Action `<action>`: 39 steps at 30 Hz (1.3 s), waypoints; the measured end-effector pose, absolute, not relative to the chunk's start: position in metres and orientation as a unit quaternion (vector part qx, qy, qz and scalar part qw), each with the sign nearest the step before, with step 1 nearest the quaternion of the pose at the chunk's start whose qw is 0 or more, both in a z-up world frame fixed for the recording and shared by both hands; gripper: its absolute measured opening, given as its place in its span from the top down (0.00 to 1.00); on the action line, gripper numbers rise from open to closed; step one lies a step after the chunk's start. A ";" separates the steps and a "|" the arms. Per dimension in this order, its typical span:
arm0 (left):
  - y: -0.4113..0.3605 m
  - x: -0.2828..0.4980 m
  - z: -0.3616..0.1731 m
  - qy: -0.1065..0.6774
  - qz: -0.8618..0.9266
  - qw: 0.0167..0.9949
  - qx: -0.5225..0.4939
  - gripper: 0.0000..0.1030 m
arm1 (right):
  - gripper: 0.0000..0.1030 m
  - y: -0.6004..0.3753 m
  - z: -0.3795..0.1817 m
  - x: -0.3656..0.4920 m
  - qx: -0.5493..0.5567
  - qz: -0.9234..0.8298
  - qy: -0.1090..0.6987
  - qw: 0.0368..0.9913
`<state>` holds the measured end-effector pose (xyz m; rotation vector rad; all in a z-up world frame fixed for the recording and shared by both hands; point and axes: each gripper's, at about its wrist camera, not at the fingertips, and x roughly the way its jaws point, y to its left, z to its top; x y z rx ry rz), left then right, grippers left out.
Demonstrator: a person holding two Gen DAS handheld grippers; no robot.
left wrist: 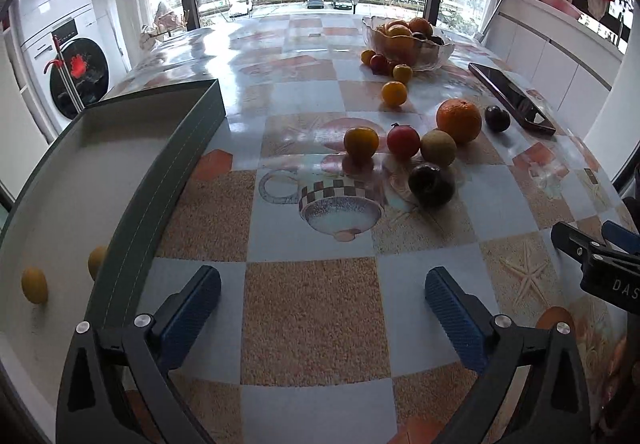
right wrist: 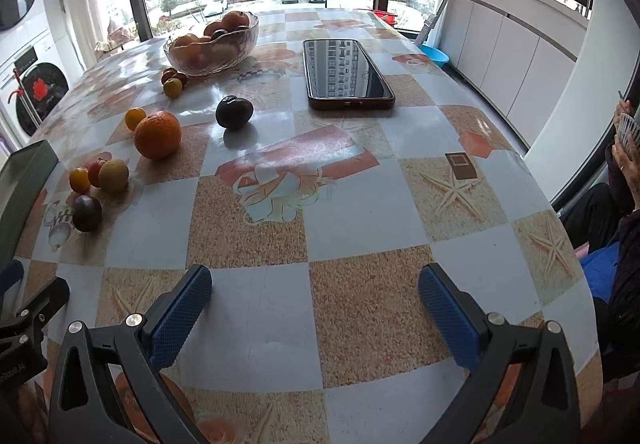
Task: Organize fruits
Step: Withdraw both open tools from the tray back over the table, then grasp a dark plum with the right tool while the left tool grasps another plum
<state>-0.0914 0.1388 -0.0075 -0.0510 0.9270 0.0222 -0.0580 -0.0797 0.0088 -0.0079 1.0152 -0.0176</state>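
Loose fruit lies mid-table: a big orange [left wrist: 459,120] [right wrist: 157,134], a dark plum [left wrist: 431,184] [right wrist: 87,213], a red fruit [left wrist: 403,141], a tan fruit [left wrist: 438,148] [right wrist: 113,175], a yellow-orange fruit [left wrist: 361,141] and another dark plum [right wrist: 234,112]. A dark-walled box [left wrist: 172,164] at the left holds two small yellow fruits [left wrist: 34,285]. A glass bowl [left wrist: 412,44] [right wrist: 212,48] at the far side is full of fruit. My left gripper [left wrist: 322,294] stands open over bare tablecloth beside the box. My right gripper [right wrist: 316,294] is open too, with nothing between its fingers.
A phone [right wrist: 346,74] [left wrist: 512,98] lies screen up on the far right of the table. Several small fruits [right wrist: 173,82] sit by the bowl. A seated person's hands [right wrist: 626,136] show beyond the table's right edge. A washing machine [left wrist: 68,56] stands at the left.
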 end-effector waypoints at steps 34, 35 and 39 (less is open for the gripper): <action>0.139 -0.094 -0.007 0.447 0.010 0.894 -0.025 0.00 | 0.00 -0.081 0.027 -0.026 0.064 0.050 0.515 0.854; 0.139 -0.093 -0.007 0.447 0.010 0.894 -0.025 0.00 | 0.00 -0.078 0.029 -0.020 0.065 0.050 0.513 0.855; 0.139 -0.095 -0.007 0.447 0.010 0.894 -0.025 0.00 | 0.07 -0.065 0.035 0.017 0.088 0.055 0.499 0.860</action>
